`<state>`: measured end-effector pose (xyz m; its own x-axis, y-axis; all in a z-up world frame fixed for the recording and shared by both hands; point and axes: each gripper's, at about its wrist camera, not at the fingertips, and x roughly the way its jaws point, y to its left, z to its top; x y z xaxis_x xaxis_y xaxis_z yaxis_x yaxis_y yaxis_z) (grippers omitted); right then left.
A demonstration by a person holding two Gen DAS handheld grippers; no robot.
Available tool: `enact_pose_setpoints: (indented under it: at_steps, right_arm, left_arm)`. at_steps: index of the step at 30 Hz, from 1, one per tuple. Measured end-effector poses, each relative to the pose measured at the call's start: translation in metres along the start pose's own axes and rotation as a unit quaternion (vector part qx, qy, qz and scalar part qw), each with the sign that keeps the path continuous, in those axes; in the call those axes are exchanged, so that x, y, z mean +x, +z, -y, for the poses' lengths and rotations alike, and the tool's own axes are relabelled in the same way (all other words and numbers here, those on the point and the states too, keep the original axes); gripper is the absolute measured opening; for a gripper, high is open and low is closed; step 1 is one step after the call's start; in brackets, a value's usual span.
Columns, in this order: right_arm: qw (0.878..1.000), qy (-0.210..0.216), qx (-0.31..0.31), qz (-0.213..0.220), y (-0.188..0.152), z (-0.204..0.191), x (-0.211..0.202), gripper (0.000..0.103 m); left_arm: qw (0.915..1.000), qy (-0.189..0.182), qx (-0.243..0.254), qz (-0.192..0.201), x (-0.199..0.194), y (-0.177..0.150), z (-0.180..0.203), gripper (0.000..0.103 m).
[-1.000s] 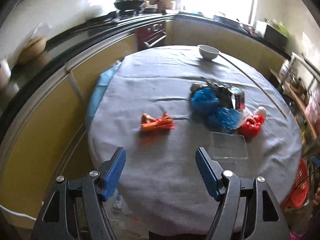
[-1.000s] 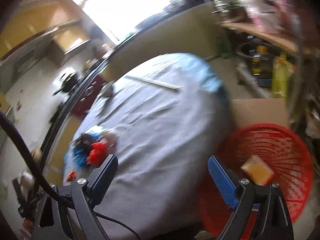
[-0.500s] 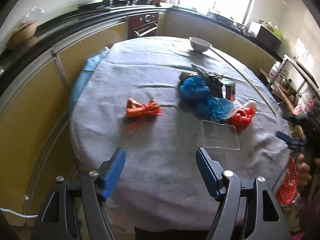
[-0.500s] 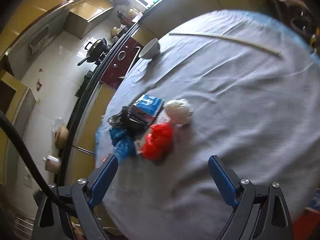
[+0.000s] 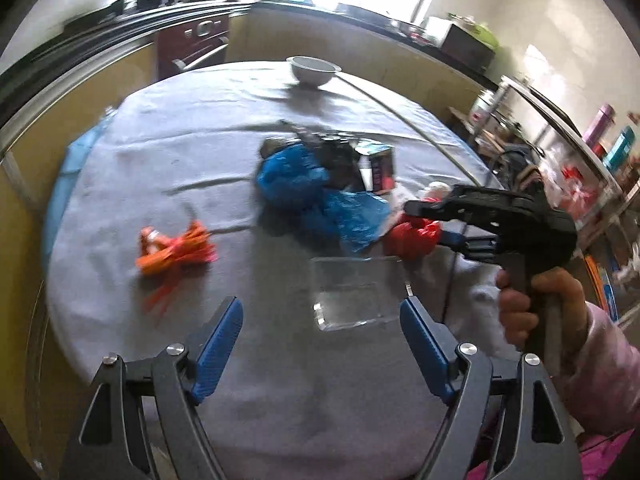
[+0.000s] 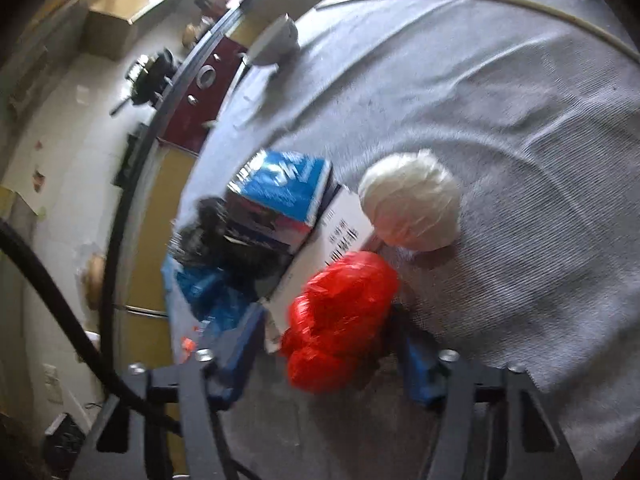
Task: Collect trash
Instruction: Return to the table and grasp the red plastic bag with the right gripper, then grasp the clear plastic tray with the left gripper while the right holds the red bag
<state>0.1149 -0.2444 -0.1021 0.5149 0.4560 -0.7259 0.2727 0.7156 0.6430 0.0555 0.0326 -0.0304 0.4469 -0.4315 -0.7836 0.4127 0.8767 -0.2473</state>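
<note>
On the round table [image 5: 168,168], under its grey cloth, we list from the left: an orange wrapper [image 5: 176,250], lying alone and well apart from the rest. In the middle we find a heap of trash: a blue bag [image 5: 294,178], a black bag [image 5: 336,152] behind it, a small carton [image 5: 378,168] touching both, and a second blue bag [image 5: 352,220] in front. Just before the heap lies a clear plastic tray [image 5: 352,292]. At the far edge stands a white bowl [image 5: 314,70].

Our left gripper [image 5: 320,344] hangs over the near cloth, its jaws wide and having just opened further, with nothing between them.

To the right, our right gripper [image 6: 326,354] has the red bag [image 6: 344,316] between its blue fingers [image 6: 238,346]; its jaws have just been closing around the bag, though blur keeps us from telling whether the pads press on it. A white bag [image 6: 412,200] sits just beside the red one. A hand [image 5: 536,304] in a pink sleeve [image 5: 600,368] grips that gripper's handle.
</note>
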Motion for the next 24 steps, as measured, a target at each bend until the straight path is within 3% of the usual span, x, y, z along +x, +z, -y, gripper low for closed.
enact_pose_setpoints:
  at_steps: [1,4,8,11,15,20,24]
  right_arm:
    - [1.0,-0.009,-0.013,0.003,-0.001,-0.003,0.001,0.05]
    - [1.0,-0.012,-0.02,0.01,-0.003,-0.001,-0.003,0.049]
    - [0.999,-0.007,-0.028,0.022,-0.006,0.006,-0.019,0.049]
    - [0.999,-0.007,-0.033,0.028,-0.012,0.016,-0.035,0.049]
    - [1.0,0.002,-0.019,0.024,-0.018,0.029,-0.047,0.049]
    - [0.999,0.01,-0.015,0.027,-0.033,0.038,-0.062,0.049]
    - [0.999,0.013,-0.014,0.028,-0.04,0.044,-0.066,0.049]
  left_arm:
    - [1.0,0.0,0.009,-0.002,0.003,0.001,0.002,0.083]
    - [0.9995,0.008,0.017,-0.024,0.025,0.012,0.005,0.083]
    - [0.9993,-0.015,-0.021,-0.029,0.043,0.025,-0.003,0.083]
    - [0.9991,-0.034,-0.012,-0.023,0.054,0.035,-0.002,0.083]
    - [0.9939,-0.077,-0.052,-0.059,0.081,0.048,-0.02,0.083]
    - [0.9813,-0.138,-0.109,-0.077,0.089,0.035,-0.037,0.082]
    - [0.9789,-0.147,-0.112,-0.087,0.085,0.018,-0.029,0.082]
